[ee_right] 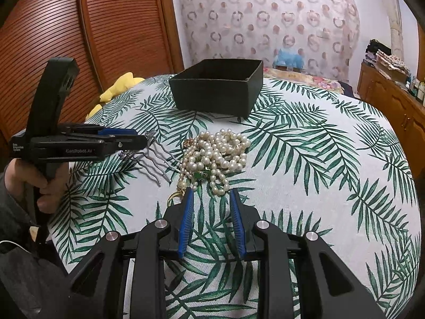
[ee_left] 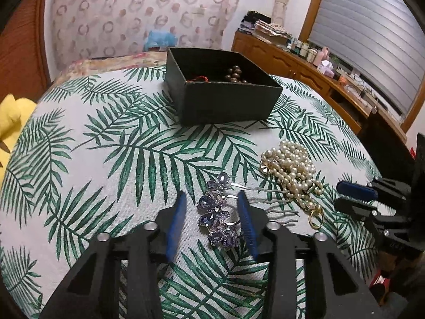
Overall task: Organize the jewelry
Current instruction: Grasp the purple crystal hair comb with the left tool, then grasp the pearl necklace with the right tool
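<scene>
Left hand-held gripper [ee_left: 211, 222] straddles the purple crystal hair comb [ee_left: 216, 212] on the leaf-print bench [ee_left: 106, 146]. The jewelled head lies between its two blue pads; the right-side pad sits against or just over the comb's edge, the left-side pad stands apart with cloth showing between, so the jaws are partly open and not yet pinching. The comb's jewelled spine runs roughly along the line the fingers point, near to far, while its wavy metal prongs stick out sideways to the right, toward the pearl necklace [ee_left: 292, 172]. A closing move would therefore squeeze across the narrow width of the spine. Judgement: grip looks feasible, though the prongs could drag on the pearls since their tips lie just beside or under the heap. Right hand-held gripper [ee_right: 209, 199] is partly open and empty; the pearl heap lies straight ahead of its tips, its gold clasp ring [ee_right: 174, 196] just beside the left pad, no contact that I can tell. So left hand is nearer the comb, right hand nearer the pearls. Black open box [ee_left: 220, 98] stands farther back, well apart from both, already holding brown beads [ee_left: 235, 75] and something red [ee_left: 199, 78]. Count: one comb, one pearl heap (strand number unclear), one box, two grippers, one hand [ee_right: 45, 183] visible on the left gripper's handle.
</scene>
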